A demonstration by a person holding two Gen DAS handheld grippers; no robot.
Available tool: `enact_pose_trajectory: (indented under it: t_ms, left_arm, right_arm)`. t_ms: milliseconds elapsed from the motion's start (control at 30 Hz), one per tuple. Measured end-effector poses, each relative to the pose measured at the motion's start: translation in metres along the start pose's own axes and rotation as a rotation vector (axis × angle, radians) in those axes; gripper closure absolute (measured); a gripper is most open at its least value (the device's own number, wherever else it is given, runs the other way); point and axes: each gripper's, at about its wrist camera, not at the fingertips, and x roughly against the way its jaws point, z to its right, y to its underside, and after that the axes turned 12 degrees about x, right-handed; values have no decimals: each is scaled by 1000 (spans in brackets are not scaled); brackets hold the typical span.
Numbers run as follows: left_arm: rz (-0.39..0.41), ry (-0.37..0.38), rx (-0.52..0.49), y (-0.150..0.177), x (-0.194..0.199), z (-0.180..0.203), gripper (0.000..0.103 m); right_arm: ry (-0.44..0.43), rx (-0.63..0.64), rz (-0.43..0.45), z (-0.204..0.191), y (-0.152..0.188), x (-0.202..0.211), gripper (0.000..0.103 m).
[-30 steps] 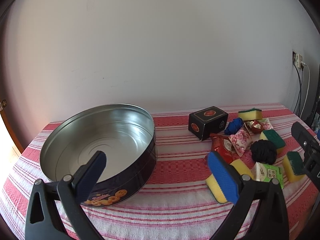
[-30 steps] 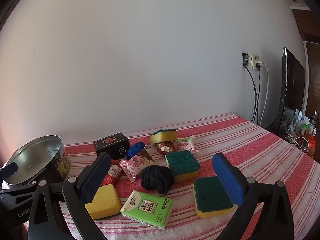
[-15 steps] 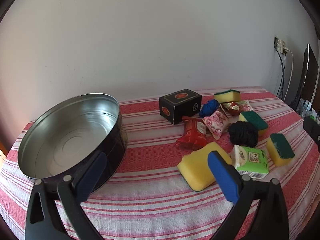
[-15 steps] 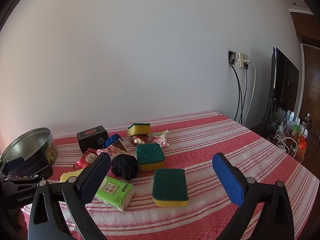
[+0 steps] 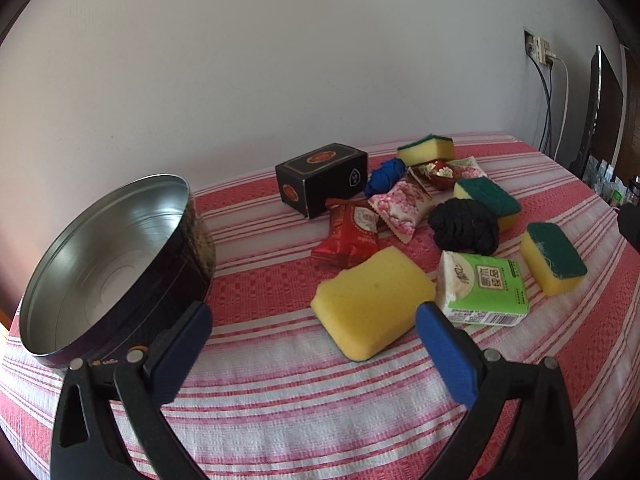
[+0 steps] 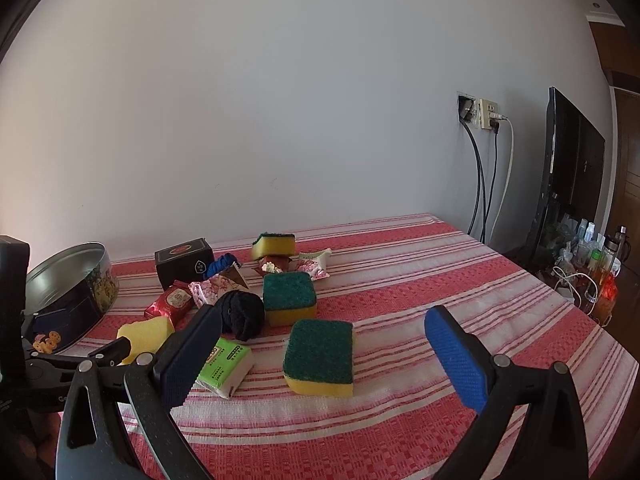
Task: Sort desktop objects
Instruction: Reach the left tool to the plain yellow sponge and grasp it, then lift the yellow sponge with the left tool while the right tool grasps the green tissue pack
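Note:
My left gripper (image 5: 312,344) is open and empty, low over the striped tablecloth. A yellow sponge (image 5: 372,300) lies just ahead between its fingers, with the empty round tin (image 5: 108,256) to its left. A green tissue pack (image 5: 482,288), black yarn ball (image 5: 464,226), red snack packet (image 5: 350,232), pink packet (image 5: 398,208), blue yarn (image 5: 384,176), black box (image 5: 320,178) and green-topped sponges (image 5: 554,256) lie beyond. My right gripper (image 6: 320,356) is open and empty, with a green-topped sponge (image 6: 320,350) between its fingers ahead.
The table (image 6: 460,300) ends at the right, where bottles and cables (image 6: 592,256) stand on a lower surface beside a dark screen (image 6: 568,184). A wall socket with cords (image 6: 486,114) is on the back wall. The left gripper's body (image 6: 48,364) shows at the right wrist view's left.
Both grippers have swung right and moved closer to the pile. The tin has slid to the left edge of the left view. Both stay open and empty.

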Motion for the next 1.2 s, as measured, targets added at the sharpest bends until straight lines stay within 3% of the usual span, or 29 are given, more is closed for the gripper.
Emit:
enact_pose_trajectory:
  t_ms: [233,367,500,533,767,833,933,1000,1200]
  left_arm:
    - [-150,-5,-42,-1,-34,26,0]
    - [-205,-16,27,-4,-52,24,0]
    - [-228,62,86,-7,-55,18,18]
    - [-214,59,78,-7,-54,18,23]
    - [-204,90,73,-6,-51,17,26]
    - [-166,74,72,-7,-43,14,26]
    - [-48,10,13,-12,-24,15,26]
    - [-1,11,14,-16,-10,8,26]
    - [21,3,43,-26,3,-11,26]
  right_arm:
    - [-15,-14,-17,10,5,-2,0]
    - [-22,-20,-31,18,8,-4,1]
    - [-40,-7,-57,21,11,-9,1]
    - [-58,-13,-73,23,11,-13,1]
    - [-145,-2,-117,12,13,-22,1]
    - [-172,38,-94,1,9,-17,1]
    - [-212,120,-56,-20,1,-12,1]
    - [-211,179,-45,-34,-4,-12,1]
    - [-276,250,-120,-65,-11,-38,0]
